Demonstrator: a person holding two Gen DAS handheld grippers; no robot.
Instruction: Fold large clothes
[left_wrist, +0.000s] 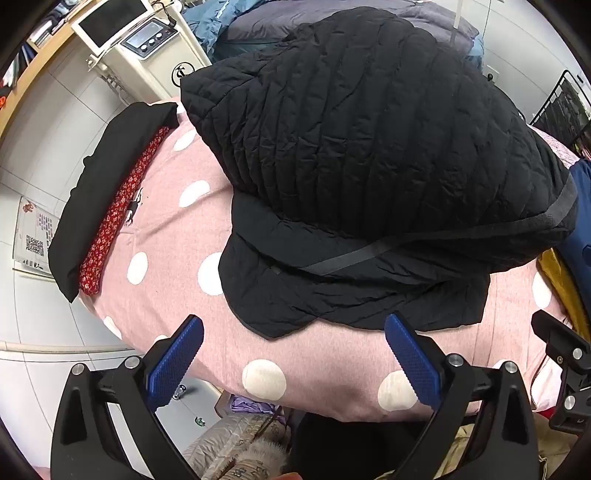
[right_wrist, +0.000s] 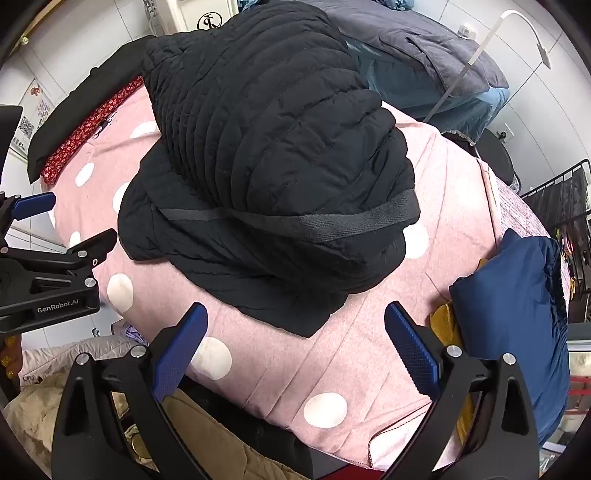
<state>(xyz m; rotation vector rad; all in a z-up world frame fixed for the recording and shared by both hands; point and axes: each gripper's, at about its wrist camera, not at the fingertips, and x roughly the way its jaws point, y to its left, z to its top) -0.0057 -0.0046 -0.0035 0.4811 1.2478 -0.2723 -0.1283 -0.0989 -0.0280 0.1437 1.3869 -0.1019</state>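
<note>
Jacket (left_wrist: 369, 155) (right_wrist: 266, 177): black, quilted, folded into a thick bundle w/ a flat woven strap across its near side. It lies mid-bed on the pink, white-dotted sheet (left_wrist: 177, 295) (right_wrist: 362, 332), a flat layer of it spread out under the bundle toward the near edge.

Left gripper (left_wrist: 293, 354): jaws spread wide, blue pads (left_wrist: 173, 365) bare, nothing btwn them; it hovers over the near edge, just short of the jacket's hem, not touching. Right gripper (right_wrist: 295, 347): same, released, pads (right_wrist: 413, 350) apart and empty, above the sheet near the jacket's closest corner. In the right view the left gripper's body shows at the left side.

Along the bed's far-left edge: a folded black garment (left_wrist: 107, 184) (right_wrist: 81, 110) over red floral cloth (left_wrist: 122, 206) (right_wrist: 74, 140). At the right edge: a navy bundle (right_wrist: 517, 314) w/ sth yellow (right_wrist: 443, 321) beside it. Beyond the bed: a cream machine (left_wrist: 147, 44) w/ dials, plus a 2nd bed w/ grey and blue covers (right_wrist: 436, 55).
</note>
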